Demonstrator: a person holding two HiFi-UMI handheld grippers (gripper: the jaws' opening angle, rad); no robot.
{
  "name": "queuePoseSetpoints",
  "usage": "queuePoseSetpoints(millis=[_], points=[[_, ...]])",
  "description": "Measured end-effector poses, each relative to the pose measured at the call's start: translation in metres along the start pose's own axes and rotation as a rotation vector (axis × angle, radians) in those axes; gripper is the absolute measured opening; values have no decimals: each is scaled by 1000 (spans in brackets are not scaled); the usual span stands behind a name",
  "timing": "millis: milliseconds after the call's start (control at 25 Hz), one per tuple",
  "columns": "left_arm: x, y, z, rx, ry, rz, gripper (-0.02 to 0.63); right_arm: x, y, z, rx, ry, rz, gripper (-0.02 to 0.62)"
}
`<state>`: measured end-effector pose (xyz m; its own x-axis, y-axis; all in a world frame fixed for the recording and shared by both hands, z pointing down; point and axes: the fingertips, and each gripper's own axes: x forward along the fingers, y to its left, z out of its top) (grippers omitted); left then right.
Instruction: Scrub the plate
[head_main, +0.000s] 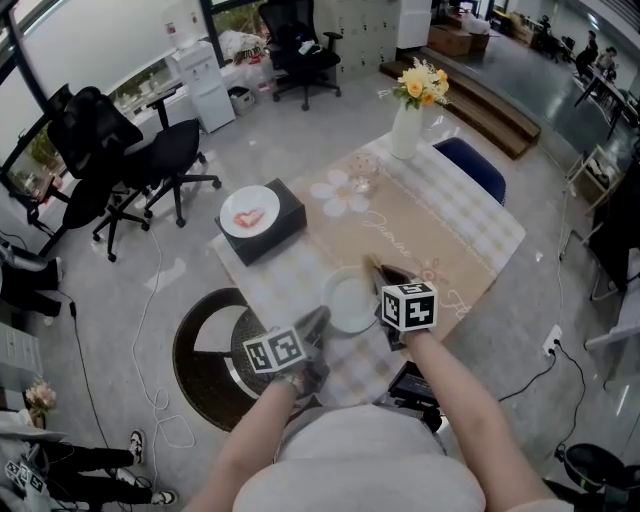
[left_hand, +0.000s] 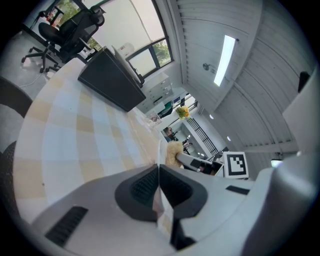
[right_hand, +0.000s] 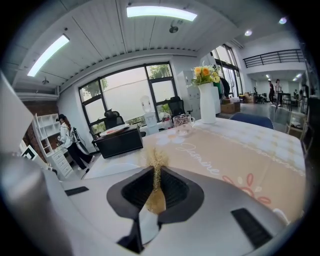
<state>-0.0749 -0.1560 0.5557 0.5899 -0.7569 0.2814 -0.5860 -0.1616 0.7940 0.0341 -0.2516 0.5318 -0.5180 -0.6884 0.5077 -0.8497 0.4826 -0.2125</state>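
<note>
A white plate (head_main: 350, 302) sits near the front edge of the table (head_main: 470, 235), which has a checked and beige cloth. My left gripper (head_main: 318, 322) is shut on the plate's near-left rim; in the left gripper view the thin white rim (left_hand: 160, 159) stands edge-on between the jaws of that gripper (left_hand: 159, 187). My right gripper (head_main: 382, 283) is at the plate's right side, shut on a tan fibrous scrubber (head_main: 372, 266). In the right gripper view the scrubber (right_hand: 156, 172) sticks up from between the jaws, with the plate's white surface (right_hand: 112, 167) to the left.
A black box (head_main: 272, 228) with a second plate of red food (head_main: 249, 212) stands at the table's left. A glass mug (head_main: 362, 180) and a white vase of flowers (head_main: 405, 128) stand at the far end. A blue chair (head_main: 475, 165) and black office chairs (head_main: 120, 150) surround the table.
</note>
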Motion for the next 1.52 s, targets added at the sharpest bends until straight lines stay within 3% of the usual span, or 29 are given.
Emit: queuePoseSetpoints(millis=[120,360,640,1080,1520], points=[[0,0,0,2,0,0,17,-8,5,7,35,-47,42,41],[0,0,0,-6,3,3,17,-16,44,11,99,-91,234,41],[1,0,0,-9,4,10,17,-19,80,7,57,-88,350,41],[0,1,0,-6,4,18,17,-16,105,-5,-1,-54,405,41],[1,-1,-2,14,25,27,17,-6,102,-16,-49,-2,338,41]])
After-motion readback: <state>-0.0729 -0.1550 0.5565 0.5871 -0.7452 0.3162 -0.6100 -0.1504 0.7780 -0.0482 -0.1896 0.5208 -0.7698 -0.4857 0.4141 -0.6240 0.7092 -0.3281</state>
